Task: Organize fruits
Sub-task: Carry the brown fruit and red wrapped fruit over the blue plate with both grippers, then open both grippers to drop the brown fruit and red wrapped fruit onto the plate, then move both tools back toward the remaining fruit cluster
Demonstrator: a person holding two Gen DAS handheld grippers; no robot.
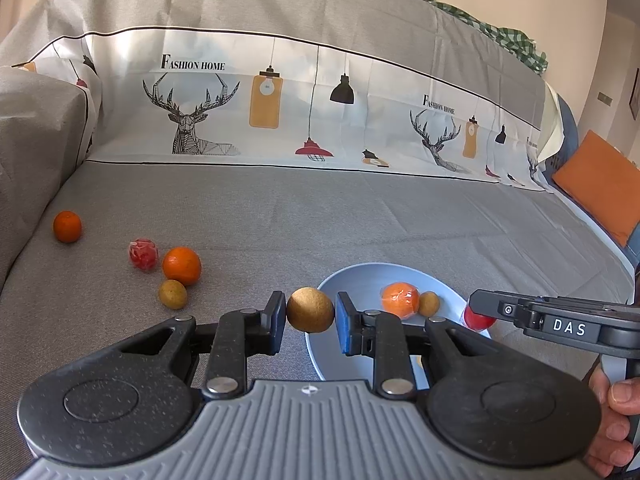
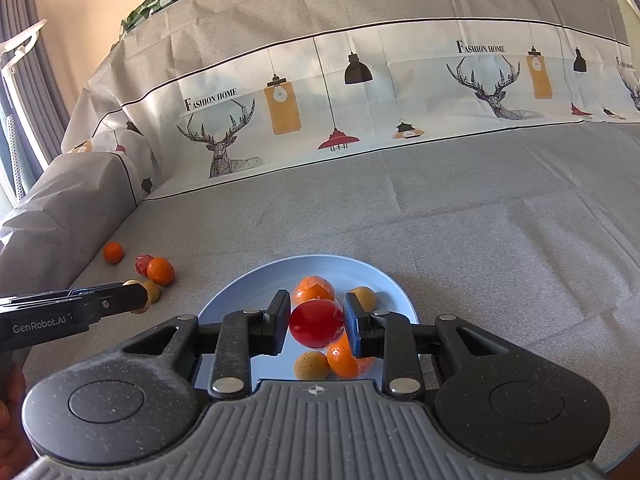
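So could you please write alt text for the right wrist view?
The right tongs grip a red fruit above a blue plate holding oranges and small brown fruits; more fruit lies on the grey sofa cover to the left.

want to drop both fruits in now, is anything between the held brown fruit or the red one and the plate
Nothing visible blocks either. The left claw holds the brown fruit at the blue plate's near-left rim with open space between. The right claw holds the red fruit directly over the plate, above the fruits already lying there.
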